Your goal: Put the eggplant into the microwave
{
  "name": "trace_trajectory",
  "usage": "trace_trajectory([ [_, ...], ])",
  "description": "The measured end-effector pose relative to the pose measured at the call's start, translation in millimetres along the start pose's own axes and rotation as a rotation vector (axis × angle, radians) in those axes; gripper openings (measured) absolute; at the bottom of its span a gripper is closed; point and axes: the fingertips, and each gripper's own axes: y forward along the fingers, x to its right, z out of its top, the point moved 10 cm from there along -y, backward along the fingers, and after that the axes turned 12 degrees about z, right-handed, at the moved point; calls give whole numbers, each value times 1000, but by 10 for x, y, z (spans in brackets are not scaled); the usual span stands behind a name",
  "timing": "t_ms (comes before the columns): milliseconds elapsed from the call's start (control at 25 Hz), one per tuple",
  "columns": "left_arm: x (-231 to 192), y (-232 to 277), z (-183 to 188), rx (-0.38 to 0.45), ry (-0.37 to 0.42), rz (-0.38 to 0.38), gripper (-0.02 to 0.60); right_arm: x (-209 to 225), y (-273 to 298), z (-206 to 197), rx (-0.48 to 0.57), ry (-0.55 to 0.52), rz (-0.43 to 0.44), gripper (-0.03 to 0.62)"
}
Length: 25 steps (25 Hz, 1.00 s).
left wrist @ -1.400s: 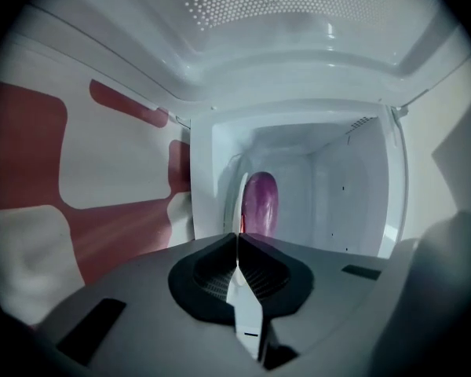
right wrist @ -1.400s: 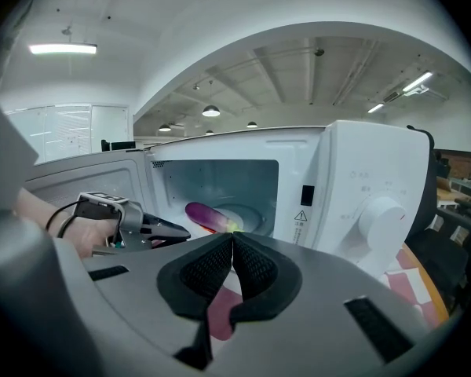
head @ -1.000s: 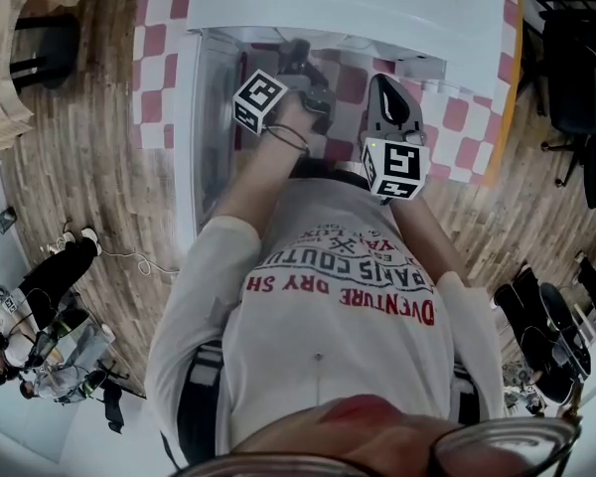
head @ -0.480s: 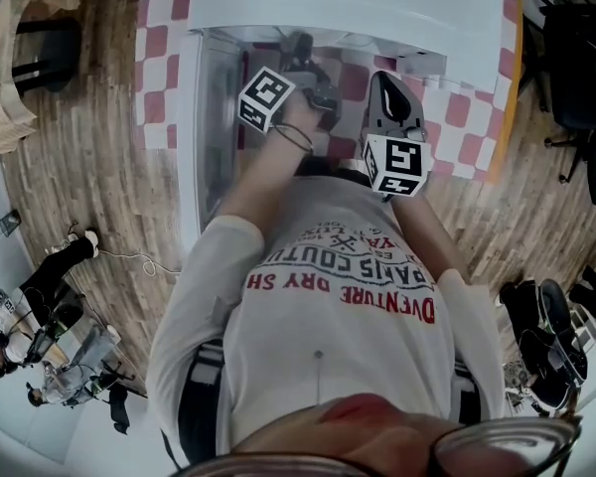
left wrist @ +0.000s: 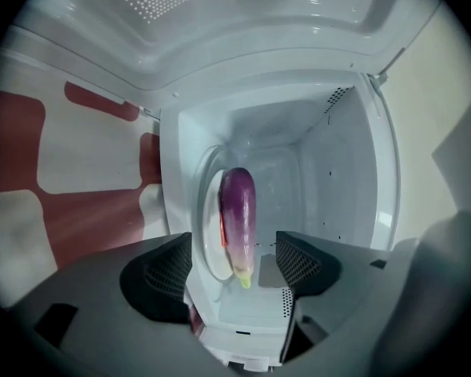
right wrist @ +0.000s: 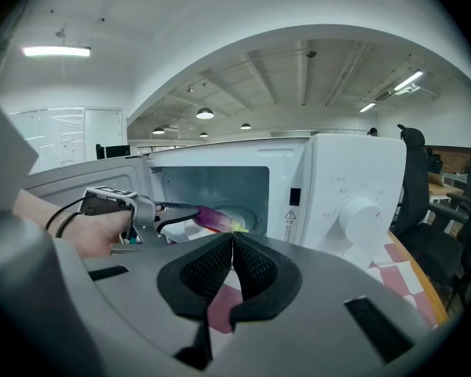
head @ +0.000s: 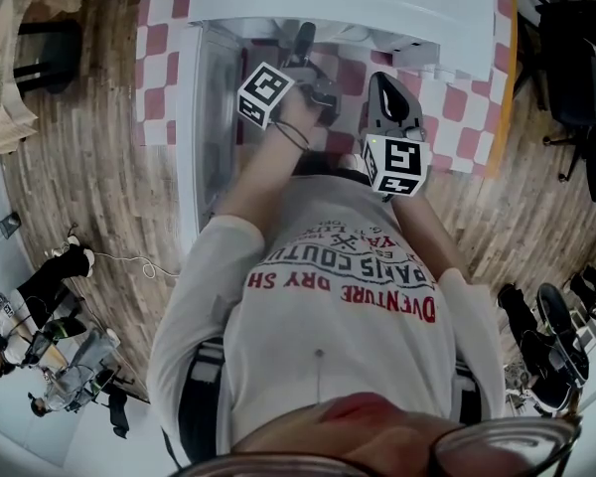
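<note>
- Left gripper view: eggplant rests on the plate inside the microwave.
- Probably light, firm, glossy-slippery; best taken mid-body.
- Left gripper jaws have just been opening, apart, not pressing it; right gripper pressed together, empty.

Bright, even, cool light falls from ceiling strip lights. Both gripper views bulge fisheye-style, black at the corners. Beyond the fingers of the left gripper the microwave cavity gleams softly; the fingers themselves look blurred.
</note>
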Motion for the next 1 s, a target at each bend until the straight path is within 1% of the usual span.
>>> trace_trajectory([
  [80, -8, -53, -18, -10, -2, 21, 327, -10, -55, -7, 2, -2, -2, 26],
  [120, -31, -97, -32, -21, -1, 43, 327, -16, -83, -10, 5, -3, -3, 26],
  [200, -89, -215, -71, -41, 34, 99, 313, -31, -139, -13, 13, -6, -2, 25],
  [240, -112, -287, -90, -42, 73, 129, 228, -38, -168, -14, 16, -9, -1, 25],
  [280, -126, -361, -110, -39, 119, 156, 121, -45, -197, -13, 20, -12, 0, 25],
  [320, -130, -432, -130, -36, 159, 173, 39, -53, -226, -12, 24, -15, 1, 25],
  [400, -111, -562, -173, -38, 202, 167, 27, -76, -287, -9, 31, -18, 5, 25],
  [560, 0, -793, -268, -49, 248, 108, 25, -123, -406, 13, 47, -24, 18, 25],
  [600, 55, -848, -294, -52, 277, 86, 25, -132, -432, 27, 55, -27, 22, 25],
  [640, 121, -905, -320, -52, 324, 57, 25, -141, -459, 45, 63, -31, 25, 25],
  [680, 194, -968, -346, -45, 396, 26, 24, -150, -488, 62, 72, -34, 27, 25],
  [720, 266, -1037, -372, -30, 490, -6, 25, -160, -519, 79, 80, -37, 29, 25],
  [800, 400, -1192, -430, 16, 709, -66, 25, -179, -582, 110, 96, -44, 37, 25],
  [920, 590, -1420, -528, 110, 1028, -141, 25, -206, -665, 159, 118, -52, 66, 25],
  [1000, 714, -1551, -593, 179, 1212, -180, 25, -227, -710, 190, 135, -56, 81, 25],
])
